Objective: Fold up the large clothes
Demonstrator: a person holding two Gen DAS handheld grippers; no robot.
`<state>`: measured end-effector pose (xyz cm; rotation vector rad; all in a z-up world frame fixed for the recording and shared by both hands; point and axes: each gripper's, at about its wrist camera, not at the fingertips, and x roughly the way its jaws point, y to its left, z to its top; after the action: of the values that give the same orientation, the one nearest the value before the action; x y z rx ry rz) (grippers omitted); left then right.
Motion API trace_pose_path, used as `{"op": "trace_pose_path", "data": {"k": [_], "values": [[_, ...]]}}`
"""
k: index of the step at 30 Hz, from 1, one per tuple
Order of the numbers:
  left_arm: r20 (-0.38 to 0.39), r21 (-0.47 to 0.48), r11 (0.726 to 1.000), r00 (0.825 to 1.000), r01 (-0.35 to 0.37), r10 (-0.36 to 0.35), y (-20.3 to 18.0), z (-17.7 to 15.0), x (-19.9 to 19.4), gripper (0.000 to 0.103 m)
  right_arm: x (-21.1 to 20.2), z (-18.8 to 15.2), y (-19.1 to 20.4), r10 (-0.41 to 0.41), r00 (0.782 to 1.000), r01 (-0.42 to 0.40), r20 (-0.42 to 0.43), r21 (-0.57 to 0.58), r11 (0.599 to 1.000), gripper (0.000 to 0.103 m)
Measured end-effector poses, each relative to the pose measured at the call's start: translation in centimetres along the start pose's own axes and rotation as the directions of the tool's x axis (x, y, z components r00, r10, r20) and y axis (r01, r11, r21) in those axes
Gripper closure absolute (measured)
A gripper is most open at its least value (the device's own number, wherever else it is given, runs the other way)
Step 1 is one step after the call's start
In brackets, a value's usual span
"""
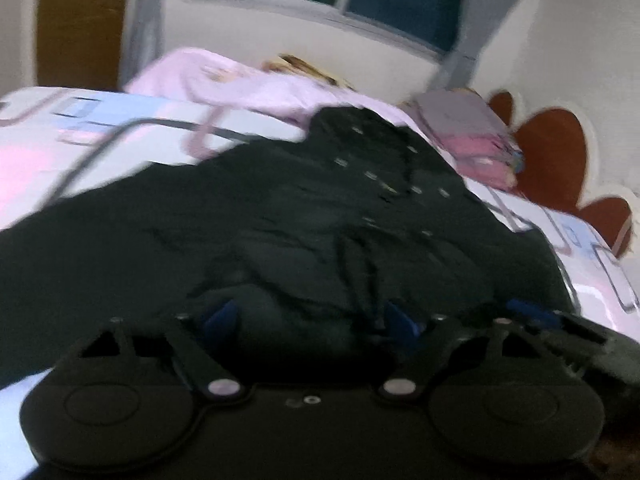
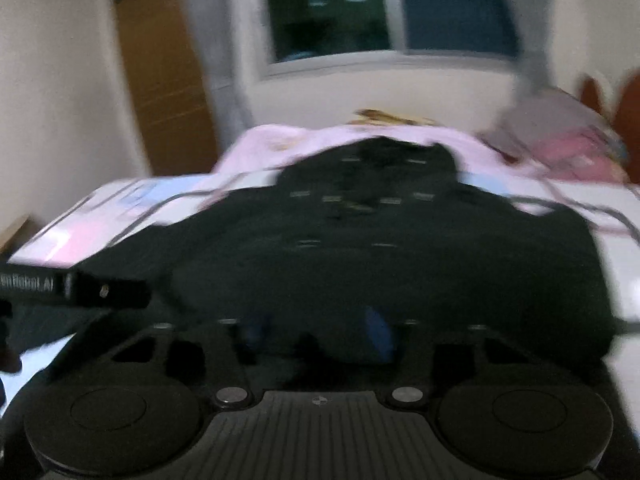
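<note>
Pointing down along a bed, the left hand-held gripper (image 1: 316, 320) stands with its blue-padded fingers (image 1: 224, 316) apart, a bunched fold of a large dark green-black garment with small pale dashes (image 1: 280, 220) lying between them; blur leaves it unclear whether the pads press on the cloth. In the right wrist view, the right hand-held gripper (image 2: 316, 332) likewise has its blue fingers (image 2: 378, 332) spread a little, with dark cloth of the same garment (image 2: 360, 248) between them; contact cannot be told. The black body of the left hand-held gripper enters that view at the left edge, just beside the garment's near corner.

The garment lies spread over the middle of the bed, its near hem at the fingers and its narrower far end reaching a rumpled pale pink blanket (image 1: 240, 80). Beneath it, the white bedsheet printed with pink and light-blue rectangles (image 1: 80, 128) shows on both sides. A thin dark cable (image 1: 120, 128) runs across the sheet to the left of the garment.

Farther off, a folded stack of pink and grey cloth (image 1: 476, 136) rests near the red-brown scalloped headboard (image 1: 552, 152). Beyond the bed stand a cream wall, a dark window with a pale frame (image 2: 392, 12), and a brown wooden door (image 2: 160, 80).
</note>
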<state>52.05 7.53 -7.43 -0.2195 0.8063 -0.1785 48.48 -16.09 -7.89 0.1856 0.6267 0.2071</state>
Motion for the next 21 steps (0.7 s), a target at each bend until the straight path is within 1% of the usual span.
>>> {"op": "trace_pose_path", "data": {"k": [1,2,3,4,5,6,7,8,9,11,12,13,14,15,17,18,19,21], "values": [[-0.015,0.013,1.000,1.000,0.019,-0.019,-0.7,0.3,1.1,0.033,-0.4,0.3,-1.5,-0.030,1.000,0.029,0.005,0.034,0.999,0.067],[-0.027,0.024,0.999,0.999,0.024,-0.024,-1.3,0.5,1.9,0.035,-0.8,0.4,-2.9,-0.069,0.998,0.068,0.011,0.063,0.996,0.067],[-0.041,0.037,0.999,0.999,0.022,-0.021,-1.8,0.6,2.8,0.035,-1.3,0.6,-4.5,-0.123,0.992,0.121,0.015,0.097,0.988,0.067],[-0.058,0.049,0.999,0.998,0.021,-0.018,-2.3,0.8,3.9,0.035,-1.7,0.8,-5.9,-0.159,0.987,0.155,0.019,0.127,0.980,0.067],[-0.068,0.051,0.999,0.998,0.020,-0.016,-2.6,0.9,4.7,0.039,-1.8,1.0,-7.2,-0.184,0.983,0.179,0.019,0.160,0.971,0.068],[-0.083,0.048,0.999,0.996,0.023,-0.019,-2.7,0.9,5.5,0.041,-2.1,1.3,-8.9,-0.211,0.977,0.204,0.015,0.198,0.959,0.071],[-0.105,0.036,0.999,0.994,0.037,-0.033,-2.7,1.0,6.4,0.048,-2.0,1.4,-9.9,-0.227,0.974,0.220,0.007,0.219,0.950,0.080],[-0.117,0.018,0.998,0.992,0.057,-0.055,-2.6,1.0,7.0,0.056,-1.8,1.4,-10.8,-0.242,0.970,0.236,-0.004,0.238,0.942,0.083],[-0.120,0.002,0.997,0.990,0.075,-0.074,-2.5,1.0,7.5,0.062,-1.7,1.5,-11.7,-0.250,0.968,0.244,-0.013,0.259,0.934,0.084],[-0.122,-0.010,0.996,0.988,0.092,-0.092,-2.5,1.1,8.1,0.083,-1.4,1.4,-12.9,-0.251,0.968,0.247,-0.023,0.286,0.926,0.084],[-0.106,-0.005,0.995,0.990,0.095,-0.095,-2.5,1.3,8.0,0.090,-2.0,1.3,-13.4,-0.250,0.968,0.248,-0.031,0.294,0.923,0.084],[-0.063,-0.011,0.994,0.992,0.104,-0.105,-2.3,1.4,7.1,0.094,-1.9,1.2,-13.5,-0.244,0.969,0.243,-0.033,0.300,0.922,0.084],[-0.026,-0.017,0.994,0.994,0.104,-0.104,-2.0,1.4,6.0,0.094,-2.3,1.1,-13.5,-0.235,0.972,0.233,-0.030,0.303,0.924,0.084],[0.015,-0.017,0.996,0.996,0.087,-0.087,-1.6,1.5,4.7,0.094,-2.4,1.2,-13.5,-0.227,0.973,0.225,-0.027,0.298,0.928,0.084],[0.069,-0.011,0.999,0.997,0.038,-0.037,-0.2,1.3,2.5,0.094,-2.8,0.9,-13.2,-0.211,0.977,0.212,-0.036,0.286,0.935,0.084],[0.068,-0.026,0.999,0.997,0.023,-0.022,1.0,0.9,1.9,0.094,-2.3,0.7,-13.3,-0.202,0.978,0.208,-0.052,0.275,0.939,0.084],[0.040,-0.037,0.999,0.999,0.015,-0.013,1.9,0.4,2.1,0.094,-1.7,0.5,-13.1,-0.203,0.977,0.215,-0.072,0.259,0.942,0.084],[-0.007,-0.019,1.000,1.000,-0.003,0.003,2.6,-0.4,2.9,0.094,-0.2,-0.2,-13.4,-0.195,0.974,0.219,-0.118,0.246,0.944,0.084]]}}
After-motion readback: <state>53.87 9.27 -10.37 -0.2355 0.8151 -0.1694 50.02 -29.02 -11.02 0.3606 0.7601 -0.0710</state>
